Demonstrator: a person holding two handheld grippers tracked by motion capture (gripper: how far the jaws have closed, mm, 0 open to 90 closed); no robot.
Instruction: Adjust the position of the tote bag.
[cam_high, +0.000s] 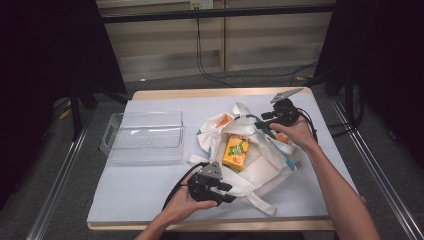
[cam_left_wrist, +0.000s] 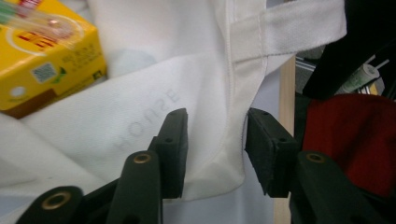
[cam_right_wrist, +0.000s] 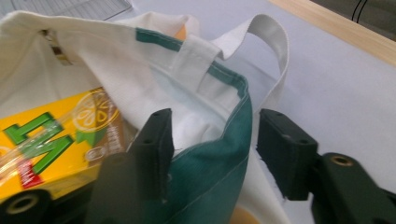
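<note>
A white tote bag (cam_high: 260, 162) with green trim lies open on the table right of centre. A yellow juice box (cam_high: 236, 152) rests inside it. My left gripper (cam_high: 227, 193) is at the bag's near edge. In the left gripper view it (cam_left_wrist: 215, 151) is open, with a fold of white bag cloth (cam_left_wrist: 205, 116) between the jaws and the juice box (cam_left_wrist: 42, 51) at the upper left. My right gripper (cam_high: 261, 120) is at the bag's far rim. In the right gripper view it (cam_right_wrist: 212, 149) stands open astride the green-lined rim (cam_right_wrist: 219, 168), beside the juice box (cam_right_wrist: 46, 144).
A clear plastic tray (cam_high: 142, 136) stands empty to the left of the bag. A pale mat (cam_high: 150, 185) covers the table, with a wooden edge (cam_high: 210, 225) at the front. A bag handle (cam_right_wrist: 275, 42) loops up near the right jaws. Something red (cam_left_wrist: 345, 140) lies beyond the table edge.
</note>
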